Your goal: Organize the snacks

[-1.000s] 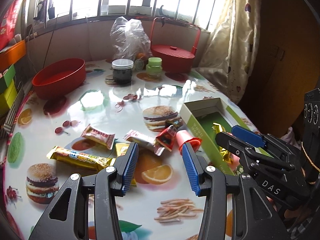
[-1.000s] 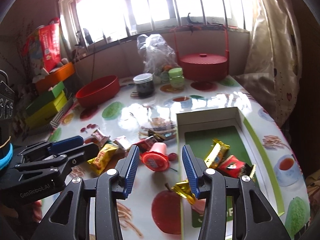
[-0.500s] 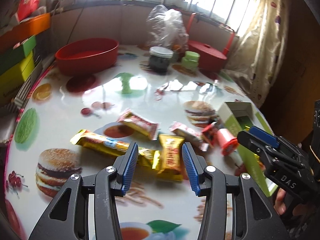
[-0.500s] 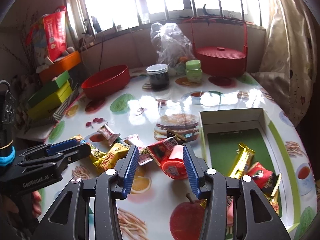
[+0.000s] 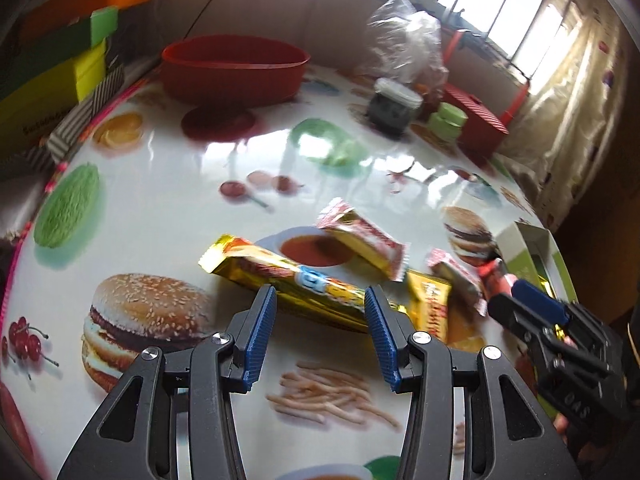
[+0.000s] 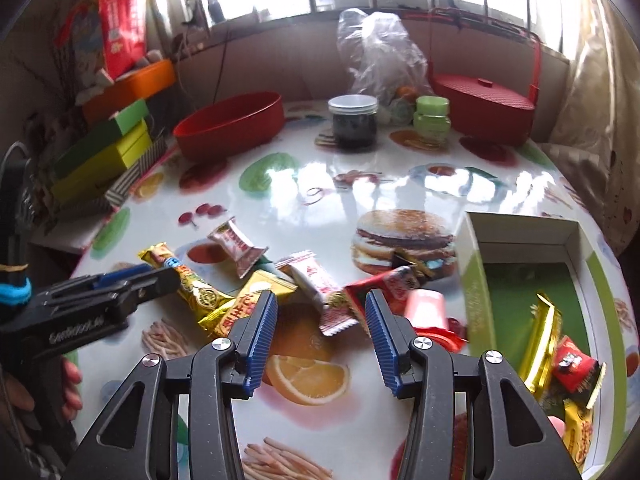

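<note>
Loose snacks lie on the picture-printed tablecloth. My left gripper (image 5: 320,300) is open just above a long golden bar (image 5: 288,280), whose middle runs across the gap at its fingertips. A red-white wafer pack (image 5: 364,240) and a yellow pack (image 5: 430,308) lie beyond it. My right gripper (image 6: 320,304) is open over a white-pink pack (image 6: 320,280), with a red pack (image 6: 384,284) and a pink jelly cup (image 6: 426,308) to its right. The green box (image 6: 476,280) at the right holds several snacks. Each gripper shows in the other's view: left gripper (image 6: 152,274), right gripper (image 5: 506,298).
At the back stand a red bowl (image 6: 228,124), a dark jar (image 6: 354,124), a small green jar (image 6: 432,118), a red lidded basket (image 6: 484,108) and a plastic bag (image 6: 376,52). Stacked green and yellow boxes (image 6: 104,152) line the left edge.
Both grippers have swung left and dropped lower. The left went from the cup and box to the golden bar. The right went from the box edge to the pile of packs. Neither has taken hold of anything.
</note>
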